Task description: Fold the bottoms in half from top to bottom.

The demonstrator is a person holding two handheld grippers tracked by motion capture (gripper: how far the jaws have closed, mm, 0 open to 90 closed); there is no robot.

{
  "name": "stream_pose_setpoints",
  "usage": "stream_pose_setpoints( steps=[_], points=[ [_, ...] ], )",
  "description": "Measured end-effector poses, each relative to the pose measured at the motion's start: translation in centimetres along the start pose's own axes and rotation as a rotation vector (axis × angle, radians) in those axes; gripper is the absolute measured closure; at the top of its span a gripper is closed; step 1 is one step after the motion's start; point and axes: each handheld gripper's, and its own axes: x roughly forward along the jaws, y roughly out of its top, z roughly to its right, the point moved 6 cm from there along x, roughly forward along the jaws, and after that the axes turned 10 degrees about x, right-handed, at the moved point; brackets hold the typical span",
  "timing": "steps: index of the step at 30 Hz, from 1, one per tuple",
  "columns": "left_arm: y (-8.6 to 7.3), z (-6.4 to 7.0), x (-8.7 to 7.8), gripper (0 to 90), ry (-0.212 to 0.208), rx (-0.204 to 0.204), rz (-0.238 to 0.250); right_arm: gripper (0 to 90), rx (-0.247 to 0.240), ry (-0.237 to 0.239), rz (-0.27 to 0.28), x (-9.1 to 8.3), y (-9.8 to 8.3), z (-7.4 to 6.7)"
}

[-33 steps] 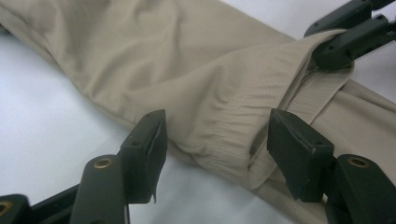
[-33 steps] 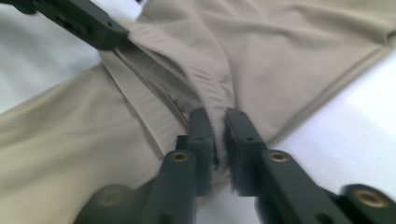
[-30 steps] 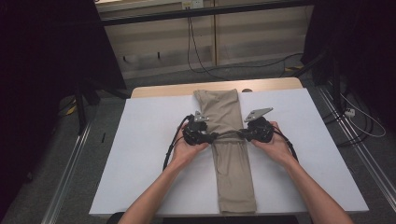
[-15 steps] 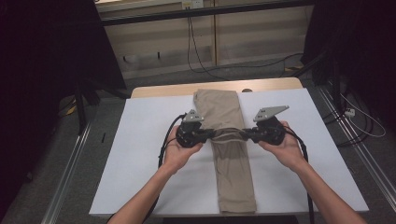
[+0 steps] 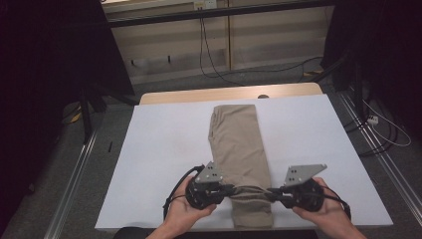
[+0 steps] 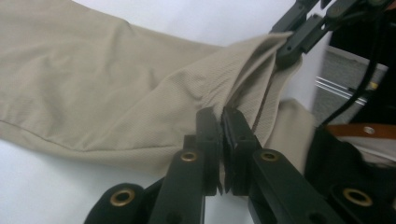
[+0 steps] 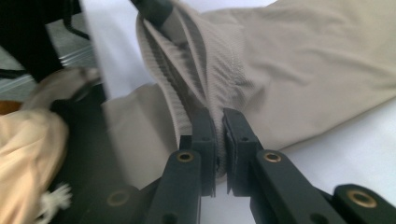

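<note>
Khaki trousers [image 5: 239,144], folded into a long strip, lie lengthwise on the white table [image 5: 164,149]. Near the front edge, my left gripper [image 5: 230,190] is shut on the strip's left edge and my right gripper [image 5: 271,193] on its right edge. Between them the cloth is gathered into a raised ridge. In the left gripper view the jaws [image 6: 222,116] pinch a fold of the trousers [image 6: 93,93], with the right gripper [image 6: 287,51] gripping the far side. In the right gripper view the jaws [image 7: 217,116] clamp bunched trousers [image 7: 303,70], and the left gripper [image 7: 156,9] holds the far end of the ridge.
The white table ends just behind my hands at its near edge [image 5: 149,226]. A wooden strip [image 5: 199,94] runs along the far edge. Metal rails [image 5: 74,169] flank the table on the floor, and cables [image 5: 383,129] lie to the right.
Both hands have moved from the middle of the trousers toward the table's near edge and slightly up. They now pinch the cloth, which is gathered into a ridge between them.
</note>
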Motion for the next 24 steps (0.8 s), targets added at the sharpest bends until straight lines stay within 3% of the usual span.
stream_pose_setpoints(
  steps=[5,7,9,11,14,17,18,20,24],
  points=[
    [-1.5,2.2,0.7,85.9,-0.032,0.021,-0.058,83.8,-0.006,0.006,-0.038,-0.1,-2.1,-1.7],
    [-2.2,2.7,0.9,83.4,-0.045,-0.002,-0.085,80.5,-0.019,0.004,-0.057,0.1,-2.6,-2.1],
    [-2.5,2.8,0.7,72.4,-0.057,0.01,-0.09,67.3,-0.015,0.022,-0.084,0.5,-3.1,-2.2],
    [-2.2,1.9,0.5,50.5,-0.029,-0.015,-0.069,53.7,0.009,0.025,-0.065,0.6,-2.9,-1.9],
    [-1.4,-0.6,-0.2,38.5,0.029,-0.045,-0.011,41.0,0.06,0.028,0.012,0.1,-1.3,-0.8],
    [-0.8,-4.6,-0.2,25.5,0.124,-0.091,0.022,35.4,0.092,0.001,0.088,-0.3,0.8,1.1],
    [-0.8,-6.1,0.0,22.2,0.146,-0.117,0.026,34.4,0.094,-0.02,0.106,-0.3,1.5,2.1],
    [-0.9,-9.1,0.8,17.9,0.186,-0.162,-0.023,35.6,0.131,-0.053,0.126,0.2,2.9,4.4],
    [-1.1,-14.1,2.1,16.1,0.248,-0.25,0.024,31.2,0.172,-0.122,0.131,2.2,5.4,9.0]
  ],
)
